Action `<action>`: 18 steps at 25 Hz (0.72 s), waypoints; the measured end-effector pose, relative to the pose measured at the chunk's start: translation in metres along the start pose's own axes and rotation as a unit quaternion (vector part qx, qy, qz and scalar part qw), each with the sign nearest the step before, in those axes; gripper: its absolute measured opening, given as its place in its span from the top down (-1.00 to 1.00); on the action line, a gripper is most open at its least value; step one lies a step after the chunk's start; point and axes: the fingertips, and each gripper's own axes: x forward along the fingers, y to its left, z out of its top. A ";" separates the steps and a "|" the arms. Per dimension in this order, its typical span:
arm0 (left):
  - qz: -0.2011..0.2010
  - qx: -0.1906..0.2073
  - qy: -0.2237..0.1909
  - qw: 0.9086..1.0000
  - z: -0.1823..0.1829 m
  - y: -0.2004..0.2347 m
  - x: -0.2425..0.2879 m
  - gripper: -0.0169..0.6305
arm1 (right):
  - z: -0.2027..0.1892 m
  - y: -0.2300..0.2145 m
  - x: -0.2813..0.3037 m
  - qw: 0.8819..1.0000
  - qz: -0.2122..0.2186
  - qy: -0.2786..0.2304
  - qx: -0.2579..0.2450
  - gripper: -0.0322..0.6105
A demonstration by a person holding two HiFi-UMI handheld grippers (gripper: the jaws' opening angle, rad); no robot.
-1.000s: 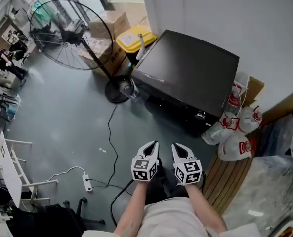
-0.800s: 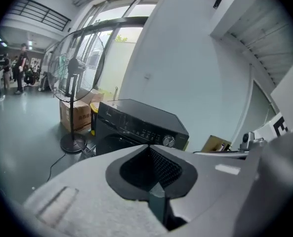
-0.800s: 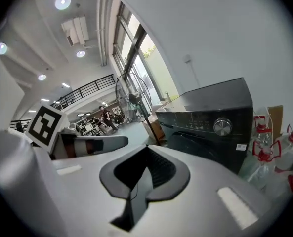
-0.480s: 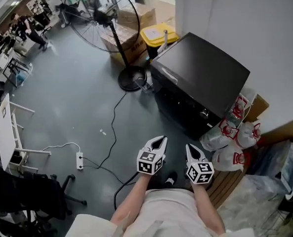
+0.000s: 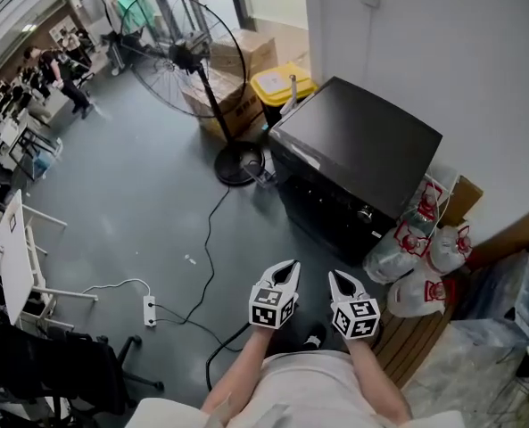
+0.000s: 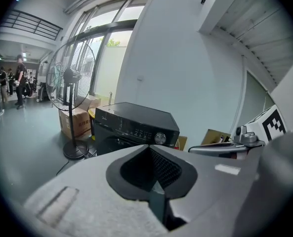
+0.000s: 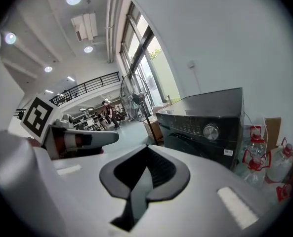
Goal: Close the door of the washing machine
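Observation:
The black washing machine [image 5: 358, 150] stands against the white wall, seen from above; its dark front [image 5: 322, 208] looks flush, with no door standing out. It also shows in the left gripper view, as washing machine [image 6: 136, 127] with a round knob [image 6: 160, 138], and in the right gripper view, as washing machine [image 7: 205, 127]. My left gripper [image 5: 289, 266] and right gripper [image 5: 336, 278] hang side by side over the grey floor, well short of the machine and pointing toward it. Both are shut with nothing held, as the left gripper [image 6: 148, 147] and right gripper [image 7: 147, 146] show close up.
A tall standing fan [image 5: 188, 56] with a round base [image 5: 237, 163] stands left of the machine, with cardboard boxes [image 5: 233, 69] and a yellow bin [image 5: 282, 86] behind. Bagged water bottles [image 5: 425, 257] and a wooden pallet [image 5: 407, 337] lie to the right. A power strip [image 5: 150, 310] and cable cross the floor.
Both grippers stay shut and have drifted slightly apart. The head view has shifted, so the fan and the machine sit further right and a little farther off.

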 end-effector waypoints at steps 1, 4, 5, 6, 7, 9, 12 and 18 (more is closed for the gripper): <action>0.001 0.000 -0.002 1.000 0.002 0.001 0.000 0.94 | 0.000 0.001 0.000 1.000 0.001 0.001 -0.003 0.89; 0.003 0.000 -0.005 1.000 0.004 0.003 0.000 0.94 | -0.001 0.003 -0.002 1.000 0.002 0.004 -0.013 0.89; 0.003 0.000 -0.005 1.000 0.005 0.003 0.000 0.94 | -0.001 0.003 -0.002 1.000 0.001 0.004 -0.013 0.89; 0.002 0.001 -0.004 1.000 0.005 0.002 0.001 0.94 | -0.001 0.002 -0.003 1.000 0.000 0.004 -0.011 0.89; 0.001 0.001 -0.005 1.000 0.005 0.002 0.001 0.94 | -0.001 0.001 -0.003 1.000 -0.001 0.005 -0.009 0.89; -0.001 0.000 -0.004 1.000 0.005 0.000 0.001 0.94 | -0.001 -0.002 -0.003 1.000 -0.002 0.008 -0.003 0.89; -0.002 -0.004 -0.002 1.000 0.001 -0.001 0.000 0.94 | -0.003 -0.005 -0.004 1.000 -0.005 0.012 0.006 0.89; 0.002 -0.006 0.000 1.000 -0.005 0.001 -0.001 0.94 | -0.007 -0.008 -0.003 1.000 -0.008 0.012 0.010 0.89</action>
